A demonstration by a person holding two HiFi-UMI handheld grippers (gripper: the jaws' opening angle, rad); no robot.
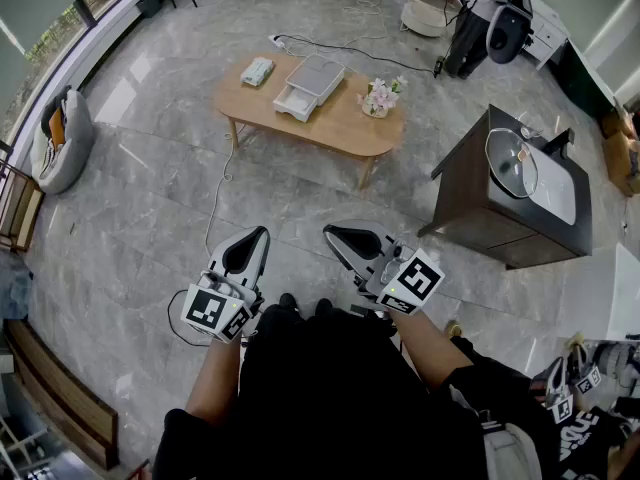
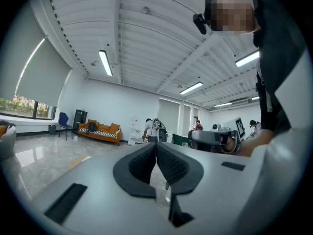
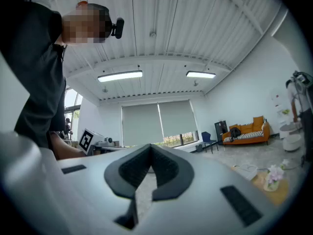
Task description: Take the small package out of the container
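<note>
A white drawer-style container [image 1: 308, 85] stands on a low wooden table [image 1: 330, 128] far ahead of me, its drawer pulled partly out. To its left on the tabletop lies a small pale green package [image 1: 258, 71]. I hold both grippers level at waist height, well short of the table. My left gripper [image 1: 262, 232] is shut with nothing between its jaws, and its dark pads meet in the left gripper view [image 2: 156, 145]. My right gripper [image 1: 330, 232] is also shut and holds nothing [image 3: 149, 147]. The container [image 3: 247, 170] also shows small at the right of the right gripper view.
A small pot of flowers [image 1: 380, 96] sits on the table's right end. A dark cabinet [image 1: 480, 208] with a glass-lidded pan [image 1: 512, 163] stands to the right. A beanbag [image 1: 60, 138] lies at the left wall. A cable [image 1: 215, 208] trails across the grey floor.
</note>
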